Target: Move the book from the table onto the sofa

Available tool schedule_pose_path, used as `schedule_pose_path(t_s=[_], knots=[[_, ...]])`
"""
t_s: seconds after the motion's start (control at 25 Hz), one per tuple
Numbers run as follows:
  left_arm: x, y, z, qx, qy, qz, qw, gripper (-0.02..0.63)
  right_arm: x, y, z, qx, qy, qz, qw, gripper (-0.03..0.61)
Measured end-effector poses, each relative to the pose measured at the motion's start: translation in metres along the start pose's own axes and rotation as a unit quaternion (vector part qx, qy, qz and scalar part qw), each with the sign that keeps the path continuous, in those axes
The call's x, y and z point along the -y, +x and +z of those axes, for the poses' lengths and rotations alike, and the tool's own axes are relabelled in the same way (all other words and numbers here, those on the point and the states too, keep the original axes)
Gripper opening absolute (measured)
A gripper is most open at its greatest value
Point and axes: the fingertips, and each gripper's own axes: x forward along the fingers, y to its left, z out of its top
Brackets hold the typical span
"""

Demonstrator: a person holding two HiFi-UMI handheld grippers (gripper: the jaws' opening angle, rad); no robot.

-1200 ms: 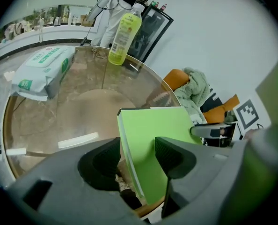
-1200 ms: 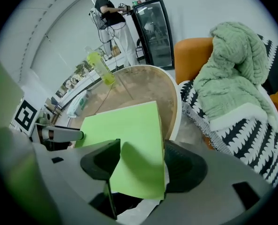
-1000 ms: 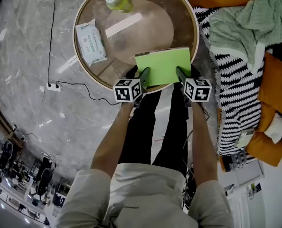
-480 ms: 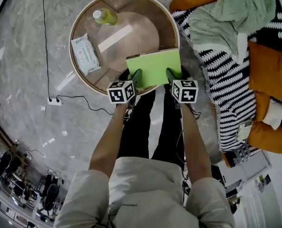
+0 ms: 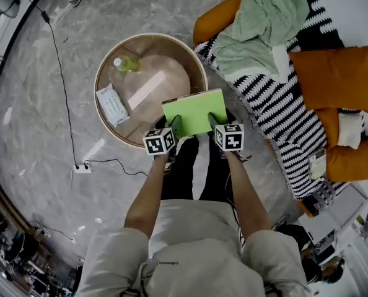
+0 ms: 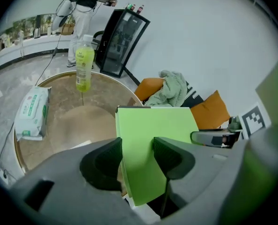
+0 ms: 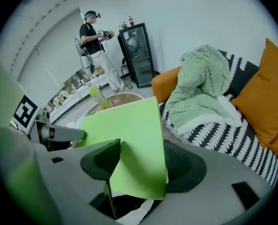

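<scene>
Transfer is the step in hand, judging by how things lie. The book [image 5: 193, 111], bright green and flat, is carried between both tools over the near right edge of the round surface [image 5: 97, 90], and the left gripper view shows it raised clear of the wood rather than resting on it.

The left hand-held gripper [image 5: 173, 127] pinches the book's near left part. Its jaws have just been closing a little with the cover between them, and they now stand wide but pressed on it. The right hand-held gripper [image 5: 216, 121] clamps the near right part in the same way, one pad above the cover and one below. Neither tool is empty.

On the surface, to the left of the book, lie a pack of wipes [image 5: 111, 103] and, farther off, a bottle [image 5: 127, 64]. Both are well apart from the book and out of its way.

The sofa [image 5: 277, 104], under a black and white striped cover, runs along the right. A green blanket [image 5: 258, 23] is heaped at its far end and an orange cushion [image 5: 332, 76] sits farther right.

The next move calls for swinging both tools together to the right while keeping the book level, so that neither grip twists it. The bare striped stretch near the blanket looks like the best landing spot. Lower the book there until the seat bears it, then open both pairs of jaws and draw back.
</scene>
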Motion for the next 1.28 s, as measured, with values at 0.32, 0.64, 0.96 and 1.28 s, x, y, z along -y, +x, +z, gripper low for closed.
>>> schedule_pose_path(t_s=[0.32,0.64,0.96,1.28], knots=[[0.062,-0.021,0.028,-0.004,0.056,-0.012,0.9984,0.212,0.022,-0.062,0.009,0.049,0.050,-0.028,0.997,0.253],[0.133,-0.015,0.038,-0.001,0.080,-0.042,0.9959,0.218,0.065,-0.127,0.020,0.094,0.042,-0.097,0.990,0.255],[0.223,0.013,0.063,-0.021,0.155,-0.087,0.9838,0.218,0.133,-0.178,0.024,0.127,0.108,-0.144,0.975,0.254],[0.299,0.036,0.072,-0.042,0.204,-0.098,0.9732,0.218,0.195,-0.214,0.024,0.159,0.143,-0.154,0.965,0.253]])
